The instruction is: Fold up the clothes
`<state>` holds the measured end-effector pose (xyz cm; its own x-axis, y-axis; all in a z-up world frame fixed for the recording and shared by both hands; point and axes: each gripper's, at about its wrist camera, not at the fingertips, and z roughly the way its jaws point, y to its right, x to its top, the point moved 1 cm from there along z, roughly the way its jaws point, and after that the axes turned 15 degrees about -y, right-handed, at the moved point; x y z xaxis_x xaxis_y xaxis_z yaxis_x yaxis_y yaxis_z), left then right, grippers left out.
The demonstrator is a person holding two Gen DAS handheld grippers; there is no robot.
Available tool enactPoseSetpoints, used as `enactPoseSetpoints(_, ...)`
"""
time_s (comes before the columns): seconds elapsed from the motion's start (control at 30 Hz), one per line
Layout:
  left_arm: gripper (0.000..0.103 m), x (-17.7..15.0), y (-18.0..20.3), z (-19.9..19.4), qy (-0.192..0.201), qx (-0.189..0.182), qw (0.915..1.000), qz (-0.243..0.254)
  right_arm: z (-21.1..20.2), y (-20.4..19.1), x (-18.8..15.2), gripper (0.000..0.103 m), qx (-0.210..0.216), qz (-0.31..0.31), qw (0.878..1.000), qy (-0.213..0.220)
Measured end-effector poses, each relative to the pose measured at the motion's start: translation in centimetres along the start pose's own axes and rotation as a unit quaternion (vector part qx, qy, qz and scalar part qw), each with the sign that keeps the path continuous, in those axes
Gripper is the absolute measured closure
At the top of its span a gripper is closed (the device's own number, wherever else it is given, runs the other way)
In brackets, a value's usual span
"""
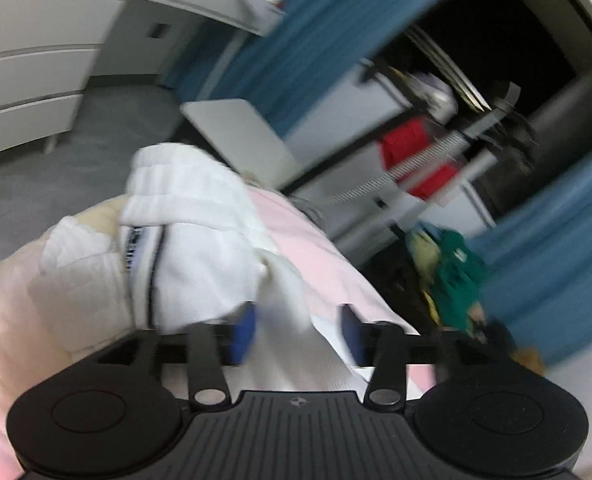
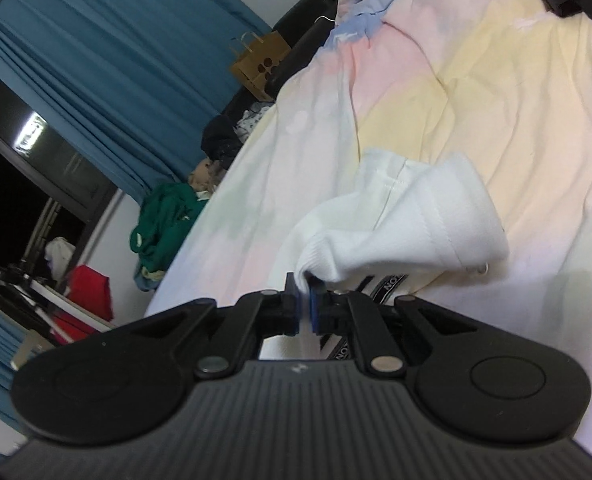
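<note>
A white ribbed garment [image 1: 184,240] lies bunched on the pastel bedspread [image 1: 296,248]. In the blurred left wrist view my left gripper [image 1: 297,332] is open, its blue pads wide apart, with a fold of the white cloth hanging between them. In the right wrist view my right gripper [image 2: 303,304] is shut on an edge of the white garment [image 2: 407,224], lifting it a little off the bedspread [image 2: 495,100]. A black-and-white label band [image 2: 387,284] shows under the cloth.
Blue curtains [image 2: 96,60] and a dark window are beside the bed. A green garment pile [image 2: 164,220], a red cloth on a rack [image 2: 88,292] and a cardboard bag [image 2: 260,64] sit beyond the bed edge. White drawers [image 1: 28,80] stand at the far left.
</note>
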<state>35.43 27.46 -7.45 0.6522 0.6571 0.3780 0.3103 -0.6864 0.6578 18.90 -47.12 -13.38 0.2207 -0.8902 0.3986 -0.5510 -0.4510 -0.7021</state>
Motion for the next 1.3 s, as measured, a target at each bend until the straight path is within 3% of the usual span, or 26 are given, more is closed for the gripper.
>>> enactPoseSetpoints(0.13, 0.025, -2.4, -1.2, -4.1, 0.002, -0.038, 0.999, 0.023, -0.1, -0.7, -0.4, 0.095, -0.013, -0.02, 1.0, 0.008)
enactPoseSetpoints(0.2, 0.023, -4.4, -3.2, -6.3, 0.017, -0.051, 0.9985, 0.008, -0.4, -0.7, -0.3, 0.095, -0.012, -0.018, 1.0, 0.009)
enactPoseSetpoints(0.3, 0.025, -5.1, -5.7, -6.9, 0.021, -0.038, 0.9985, -0.032, -1.0, -0.6, -0.3, 0.095, -0.008, -0.012, 1.0, 0.01)
enactPoseSetpoints(0.47, 0.029, -2.9, -6.7, -5.2, 0.031, -0.03, 0.997, -0.064, -2.2, -0.8, -0.4, 0.095, -0.006, -0.016, 1.0, 0.014)
enactPoseSetpoints(0.5, 0.031, -2.5, -6.4, -4.7, 0.041, -0.02, 0.9968, -0.066, -2.3, -0.7, -0.3, 0.095, -0.004, -0.014, 1.0, 0.014)
enactPoseSetpoints(0.63, 0.076, -0.9, -4.7, -4.3, 0.035, 0.003, 0.9987, -0.038, -2.9, -0.4, -0.2, 0.095, 0.01, -0.01, 1.0, 0.016)
enactPoseSetpoints(0.67, 0.078, -0.5, -4.1, -4.3, 0.028, 0.009, 0.9991, -0.029, -3.0, -0.3, -0.2, 0.095, 0.014, -0.008, 1.0, 0.015)
enactPoseSetpoints(0.7, 0.086, -0.2, -3.4, -4.6, 0.024, 0.018, 0.9994, -0.018, -3.0, -0.3, -0.2, 0.095, 0.017, -0.008, 1.0, 0.017)
enactPoseSetpoints(0.8, 0.089, -0.1, -1.6, -6.5, 0.03, 0.031, 0.9991, 0.0, -3.4, -0.2, -0.2, 0.095, 0.025, -0.001, 0.999, 0.024)
enactPoseSetpoints(1.0, 0.09, -1.8, -0.7, -16.0, 0.032, -0.033, 0.9988, -0.017, -6.1, 0.6, 0.0, 0.095, 0.05, 0.024, 0.998, 0.039)
enactPoseSetpoints(1.17, 0.09, -4.7, -2.9, -24.6, 0.028, -0.096, 0.9917, -0.081, -10.1, 1.6, 1.0, 0.095, 0.068, 0.031, 0.994, 0.084)
enactPoseSetpoints(1.3, 0.09, -9.2, -6.1, -28.4, 0.002, -0.096, 0.9899, -0.105, -13.4, 2.6, 1.5, 0.095, 0.043, 0.028, 0.992, 0.113)
